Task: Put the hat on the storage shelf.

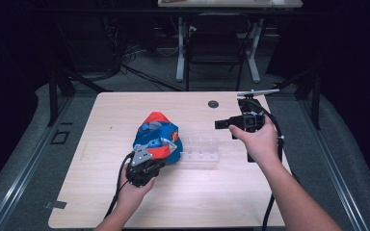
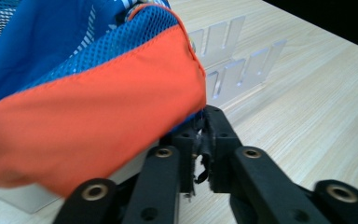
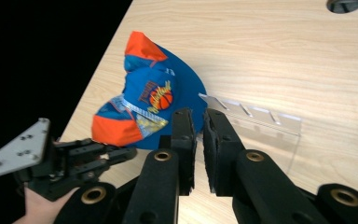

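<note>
A blue and orange mesh garment (image 1: pixel 155 134) with a basketball print lies bunched left of the table's middle. It partly drapes over a clear slotted acrylic rack (image 1: pixel 201 153). My left gripper (image 1: pixel 160 155) sits at the garment's near edge. In the left gripper view its jaws (image 2: pixel 201 127) are shut under the orange hem (image 2: pixel 98 116), with a sliver of blue cloth pinched at their tips. The right gripper view looks down on the garment (image 3: pixel 154 100), the rack (image 3: pixel 261 122) and the left gripper (image 3: pixel 127 154). My right gripper (image 3: pixel 198 122) is shut and holds nothing. It hovers right of the rack (image 1: pixel 218 124).
A round cable hole (image 1: pixel 213 103) lies in the wooden tabletop (image 1: pixel 125 202) at the back. A dark chair (image 1: pixel 214 43) and desk legs stand beyond the far edge. Black frame posts flank the table.
</note>
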{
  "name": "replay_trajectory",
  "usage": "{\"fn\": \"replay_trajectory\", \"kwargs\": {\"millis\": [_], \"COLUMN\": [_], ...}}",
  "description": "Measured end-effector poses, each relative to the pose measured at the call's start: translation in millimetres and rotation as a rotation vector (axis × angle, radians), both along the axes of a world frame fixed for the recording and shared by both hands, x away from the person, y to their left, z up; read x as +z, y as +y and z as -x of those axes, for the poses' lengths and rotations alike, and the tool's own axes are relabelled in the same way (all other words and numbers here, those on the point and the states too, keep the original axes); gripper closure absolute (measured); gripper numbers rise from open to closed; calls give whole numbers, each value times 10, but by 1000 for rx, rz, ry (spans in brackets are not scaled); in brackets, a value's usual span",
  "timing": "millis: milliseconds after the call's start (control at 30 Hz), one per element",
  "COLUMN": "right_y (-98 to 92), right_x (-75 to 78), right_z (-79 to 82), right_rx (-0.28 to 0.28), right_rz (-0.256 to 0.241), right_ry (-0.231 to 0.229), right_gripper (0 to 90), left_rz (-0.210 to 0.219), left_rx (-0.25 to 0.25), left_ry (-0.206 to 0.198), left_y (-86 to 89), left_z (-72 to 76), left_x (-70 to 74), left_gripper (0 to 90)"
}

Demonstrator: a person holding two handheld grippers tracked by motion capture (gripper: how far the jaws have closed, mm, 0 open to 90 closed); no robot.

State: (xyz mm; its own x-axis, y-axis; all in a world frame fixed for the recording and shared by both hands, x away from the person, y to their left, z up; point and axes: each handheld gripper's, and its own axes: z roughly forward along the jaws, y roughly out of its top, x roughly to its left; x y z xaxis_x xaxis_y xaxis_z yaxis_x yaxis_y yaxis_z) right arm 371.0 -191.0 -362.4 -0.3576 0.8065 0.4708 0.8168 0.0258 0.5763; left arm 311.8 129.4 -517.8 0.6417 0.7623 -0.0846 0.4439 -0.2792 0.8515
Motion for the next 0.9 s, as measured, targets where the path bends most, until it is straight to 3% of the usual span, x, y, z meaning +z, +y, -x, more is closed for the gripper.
{"fn": "replay_trajectory", "kwargs": {"millis": [133,367,500,600,733,767,800,833,867,900], "right_y": [-38,-99,-72,-62,-61,-58,-63,-62,-51,-51], "right_x": [-66,-223,-268,-316,-406,-431,-465,-507,-548,-571], "right_z": [40,173,257,317,366,390,429,459,498,527], "right_rx": [-13,-26,-33,-25,-31,-39,-40,-28,-27,-28], "right_rz": [12,92,200,196,243,268,255,249,283,282], "right_ry": [-1,-24,-67,-70,-76,-85,-96,-79,-95,-111], "right_gripper": [821,808,801,797,792,788,778,760,746,730], "left_rz": [6,2,-5,8,14,29,44,57,67,74], "left_rx": [5,17,48,83,115,126,134,138,132,129], "left_ry": [-2,-13,-13,-4,6,11,16,23,25,32], "left_y": [69,276,459,625,740,781,810,824,825,810], "left_z": [29,140,191,220,244,254,265,275,278,286], "left_x": [3,14,-16,-47,-78,-97,-116,-129,-136,-138], "left_gripper": [797,726,679,644,605,589,574,550,530,515]}}
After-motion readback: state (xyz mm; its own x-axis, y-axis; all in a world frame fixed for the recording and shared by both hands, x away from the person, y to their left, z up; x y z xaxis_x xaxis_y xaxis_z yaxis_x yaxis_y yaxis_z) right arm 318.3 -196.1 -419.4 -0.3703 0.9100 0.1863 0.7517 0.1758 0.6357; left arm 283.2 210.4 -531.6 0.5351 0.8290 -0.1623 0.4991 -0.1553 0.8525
